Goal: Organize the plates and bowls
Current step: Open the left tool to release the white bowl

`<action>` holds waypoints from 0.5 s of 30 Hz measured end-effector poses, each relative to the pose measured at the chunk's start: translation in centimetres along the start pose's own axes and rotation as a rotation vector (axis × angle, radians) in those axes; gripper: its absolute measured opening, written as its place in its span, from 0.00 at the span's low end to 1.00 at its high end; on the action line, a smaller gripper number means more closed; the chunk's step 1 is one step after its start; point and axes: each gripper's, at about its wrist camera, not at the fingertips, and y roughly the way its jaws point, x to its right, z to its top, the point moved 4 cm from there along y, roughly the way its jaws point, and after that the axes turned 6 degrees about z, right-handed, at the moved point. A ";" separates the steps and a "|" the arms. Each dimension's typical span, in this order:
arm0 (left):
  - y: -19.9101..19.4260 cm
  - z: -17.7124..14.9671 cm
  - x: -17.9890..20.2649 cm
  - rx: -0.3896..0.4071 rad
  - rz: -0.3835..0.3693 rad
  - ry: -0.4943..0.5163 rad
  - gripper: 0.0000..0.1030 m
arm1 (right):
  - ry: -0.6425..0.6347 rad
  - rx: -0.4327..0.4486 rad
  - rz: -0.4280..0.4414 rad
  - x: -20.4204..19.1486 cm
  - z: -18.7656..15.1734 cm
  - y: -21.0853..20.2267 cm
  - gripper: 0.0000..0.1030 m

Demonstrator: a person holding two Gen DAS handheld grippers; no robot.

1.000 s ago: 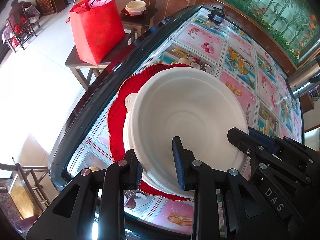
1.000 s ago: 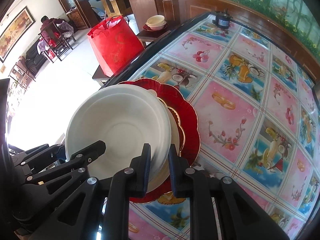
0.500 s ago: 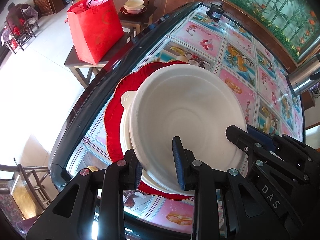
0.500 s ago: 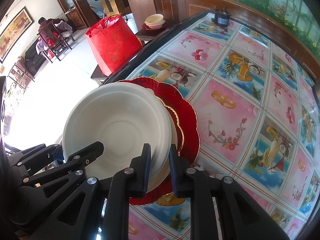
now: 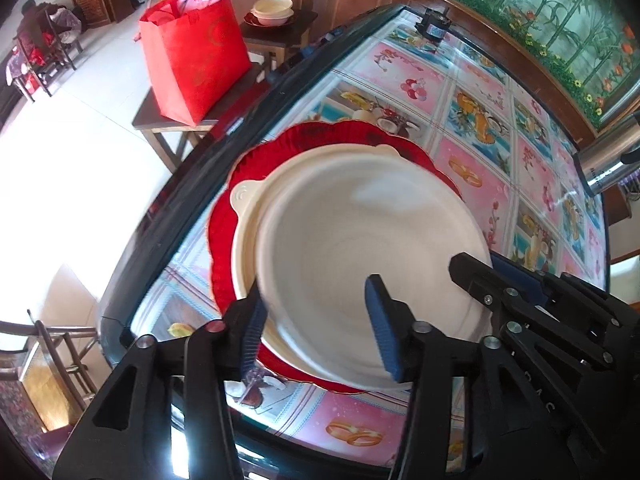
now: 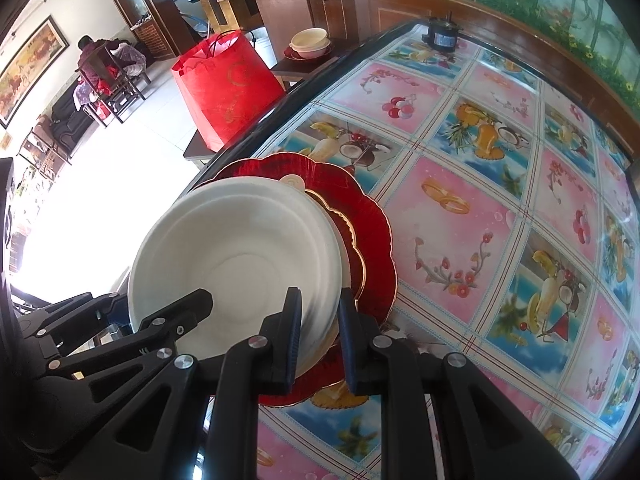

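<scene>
Both grippers, left [image 5: 316, 328] and right [image 6: 320, 336], straddle the bowl [image 5: 360, 248] rim at 6 o'clock, left jaws wide, right pinching; keep it level over the red plate [image 6: 372, 240].

Matt cream bowl [image 5: 360, 240] of pulp-like paper; glossy red scalloped plate [image 6: 372, 240], gilt-edged; counter [image 6: 500, 160] under slick printed plastic cloth.

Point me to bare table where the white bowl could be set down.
Free: the patterned tabletop right of the red plate, up to the small black motor at the far edge. Crowded: the near-left corner, where the white bowl, the plate stack and both grippers sit.
</scene>
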 end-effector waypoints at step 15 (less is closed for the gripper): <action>-1.5 -0.7 -0.3 0.030 -0.035 -0.042 0.57 | 0.012 0.024 0.013 0.7 -0.5 -1.7 0.26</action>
